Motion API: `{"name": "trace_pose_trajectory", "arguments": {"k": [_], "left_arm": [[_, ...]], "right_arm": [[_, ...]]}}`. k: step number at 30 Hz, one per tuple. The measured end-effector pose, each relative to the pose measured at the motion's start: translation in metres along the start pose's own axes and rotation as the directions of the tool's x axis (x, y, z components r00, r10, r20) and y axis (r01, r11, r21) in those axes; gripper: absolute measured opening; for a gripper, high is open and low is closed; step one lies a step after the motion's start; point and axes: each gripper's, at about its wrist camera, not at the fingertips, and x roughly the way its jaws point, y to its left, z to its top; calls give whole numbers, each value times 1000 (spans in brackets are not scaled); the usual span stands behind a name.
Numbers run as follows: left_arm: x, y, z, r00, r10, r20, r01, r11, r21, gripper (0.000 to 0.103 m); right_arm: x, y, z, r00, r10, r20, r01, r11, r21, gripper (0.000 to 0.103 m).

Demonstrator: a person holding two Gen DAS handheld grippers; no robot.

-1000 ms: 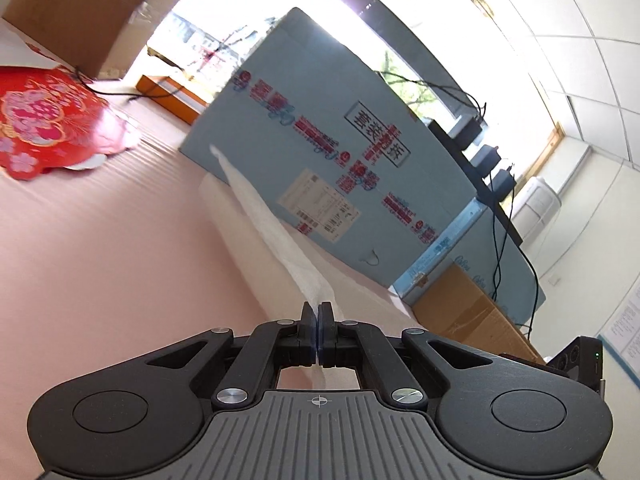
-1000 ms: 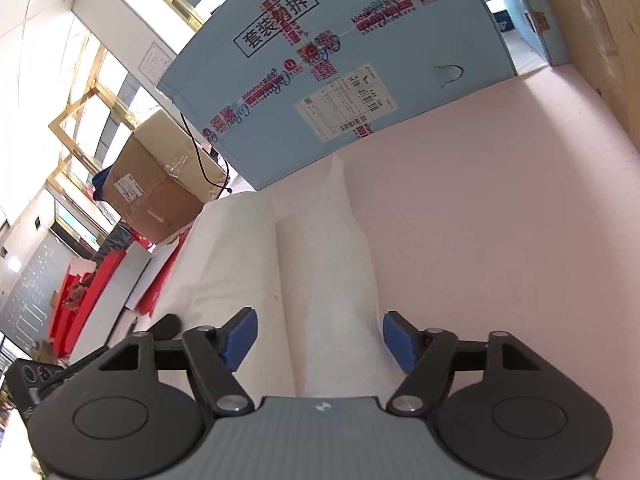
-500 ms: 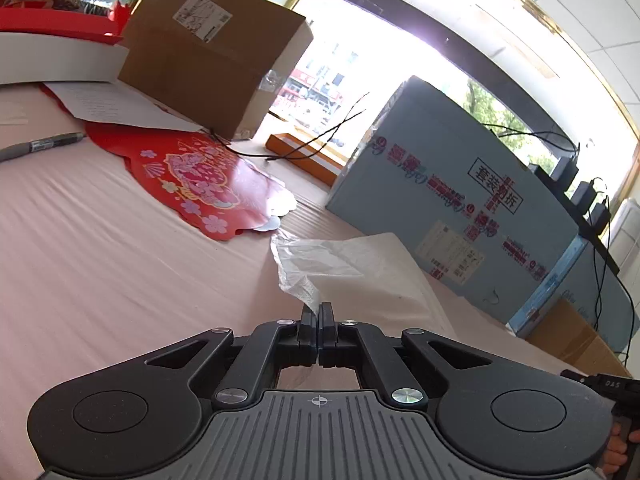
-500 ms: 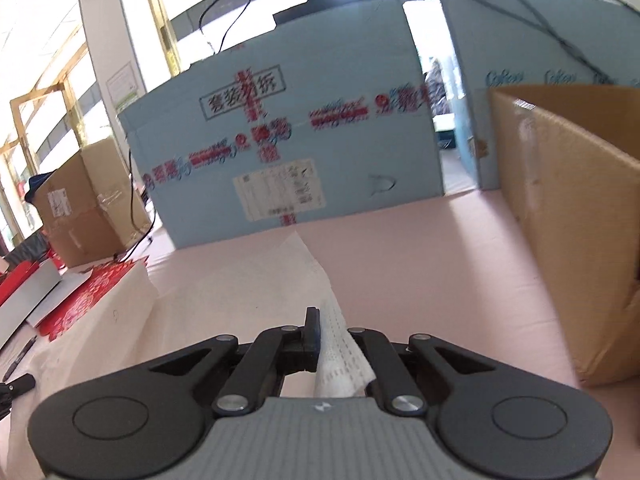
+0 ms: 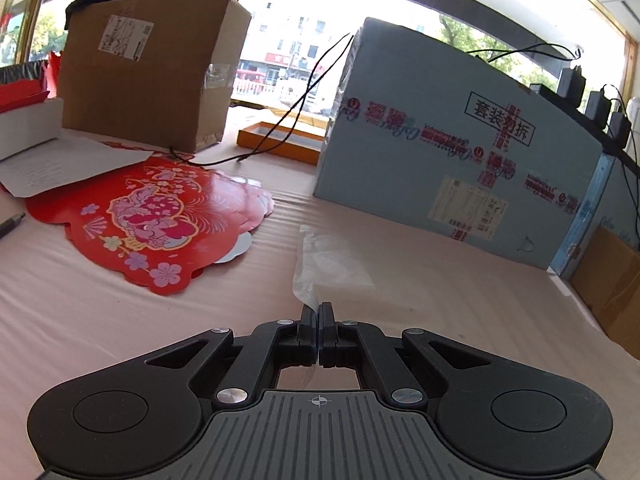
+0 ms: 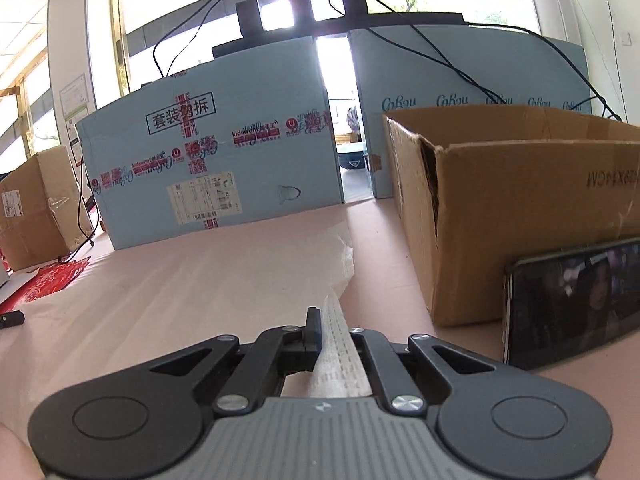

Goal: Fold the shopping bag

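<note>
Both tools pinch the shopping bag [image 5: 320, 264] — left tool [image 5: 319, 316], right tool [image 6: 332, 328]

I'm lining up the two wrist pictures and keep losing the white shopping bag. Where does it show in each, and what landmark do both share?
Left wrist: the shopping bag lies just above centre, running from the shut left tongs toward the blue box.
Right wrist: the shopping bag sits at centre, pinched in the right tongs, stretching away up the table.
Shared landmark: the blue box with the white shipping label.
</note>
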Motion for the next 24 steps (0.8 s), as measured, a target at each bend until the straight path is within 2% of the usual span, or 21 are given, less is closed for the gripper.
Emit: {"name": "trace_pose_trajectory", "arguments": {"k": [3, 5, 6, 7, 8, 9, 10, 11, 12, 13, 15, 18, 20, 24], "left_arm": [[1, 4, -5, 996, 77, -34, -76, 997, 31, 1], [-5, 3, -6, 991, 134, -10, -134, 989, 57, 7], [-11, 1, -7, 988, 153, 14, -153, 986, 61, 20], [-16, -2, -7, 986, 165, 36, -167, 984, 63, 40], [-22, -8, -7, 985, 164, 60, -168, 983, 69, 52], [-33, -19, -9, 983, 154, 102, -162, 983, 86, 76], [-42, -29, -11, 982, 139, 132, -153, 983, 103, 85], [-47, -41, -14, 986, 93, 141, -113, 984, 139, 85], [-54, -59, -20, 990, 14, 141, -42, 980, 195, 87], [-58, -72, -26, 990, -47, 131, 15, 972, 234, 91], [-58, -96, -37, 984, -149, 93, 115, 947, 300, 94], [-49, -125, -52, 974, -226, 12, 204, 900, 386, 94], [-41, -136, -59, 979, -203, -28, 194, 879, 436, 94], [-29, -139, -65, 987, -140, -76, 159, 871, 465, 97]], "right_arm": [[6, -4, -6, 999, 21, -44, -20, 999, 29, 2], [10, -6, -7, 996, 48, -74, -43, 997, 63, 2], [12, -6, -8, 995, 53, -81, -47, 996, 71, 2], [13, -6, -9, 995, 56, -87, -50, 996, 77, 7], [13, -6, -11, 994, 55, -91, -47, 995, 86, 8], [13, -6, -12, 994, 59, -96, -49, 994, 101, 9], [13, -7, -13, 993, 65, -103, -53, 992, 113, 15], [13, -8, -14, 991, 71, -113, -56, 990, 131, 20], [13, -9, -15, 989, 78, -124, -59, 987, 151, 28], [12, -9, -16, 989, 82, -123, -61, 985, 161, 33], [7, -8, -19, 989, 88, -116, -67, 982, 178, 40], [1, -5, -22, 989, 92, -113, -72, 983, 171, 42], [-2, -2, -25, 990, 85, -111, -69, 987, 148, 36], [-5, 1, -29, 995, 53, -87, -43, 993, 110, 14]]}}
